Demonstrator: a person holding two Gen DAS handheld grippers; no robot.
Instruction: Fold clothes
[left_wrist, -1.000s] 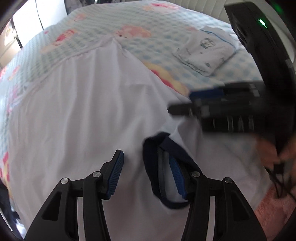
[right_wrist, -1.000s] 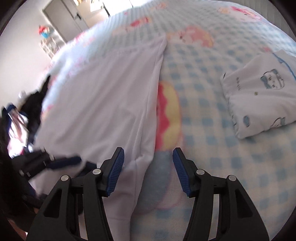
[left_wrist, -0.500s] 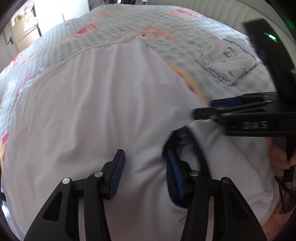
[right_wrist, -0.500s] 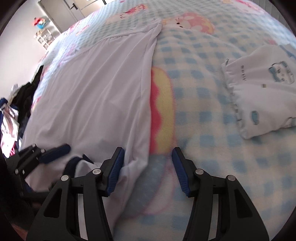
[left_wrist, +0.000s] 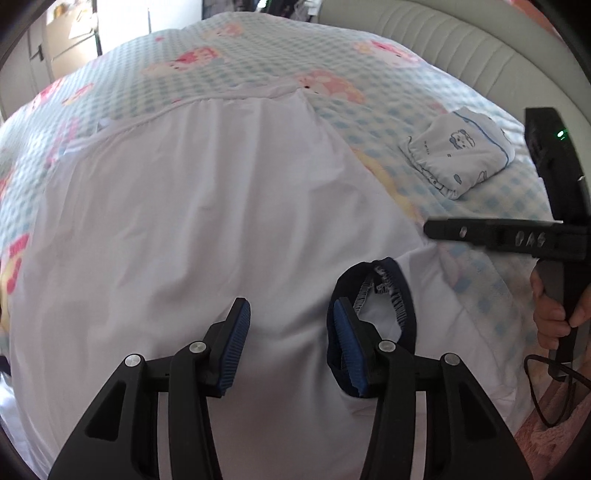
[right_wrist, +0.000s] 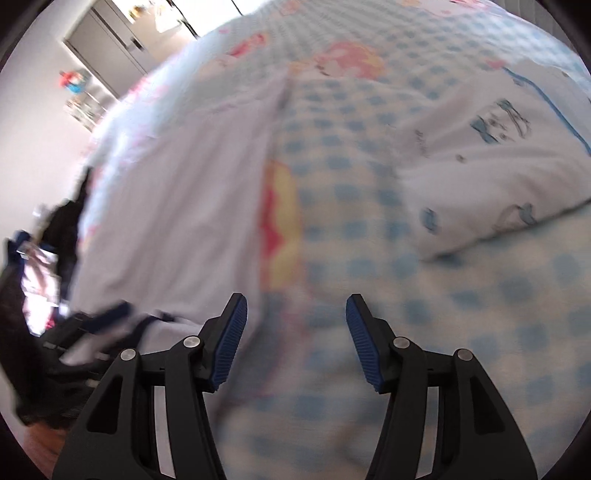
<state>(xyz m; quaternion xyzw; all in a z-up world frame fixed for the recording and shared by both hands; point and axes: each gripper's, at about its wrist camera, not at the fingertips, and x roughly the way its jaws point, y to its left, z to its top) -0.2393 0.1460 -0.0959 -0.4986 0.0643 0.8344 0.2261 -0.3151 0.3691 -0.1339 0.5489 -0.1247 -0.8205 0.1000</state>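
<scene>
White T-shirt (left_wrist: 207, 206) spread flat on checked bed (left_wrist: 258, 51). Left gripper (left_wrist: 291, 343) held open over navy collar (left_wrist: 373, 302), nothing clamped. Right gripper (right_wrist: 295, 339) opening, empty, above blanket. Folded printed garment (left_wrist: 458, 151) lay right.

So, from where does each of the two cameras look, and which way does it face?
Left wrist: sits on the left gripper, looks steeply down at the white T-shirt and its navy collar; shows its own fingers, the right gripper and the hand holding it.
Right wrist: sits on the right gripper, its jaws opening over bare checkered blanket; shows its own fingers and, blurred, the left gripper.
Both share the T-shirt, the blanket and the folded printed garment.
</scene>
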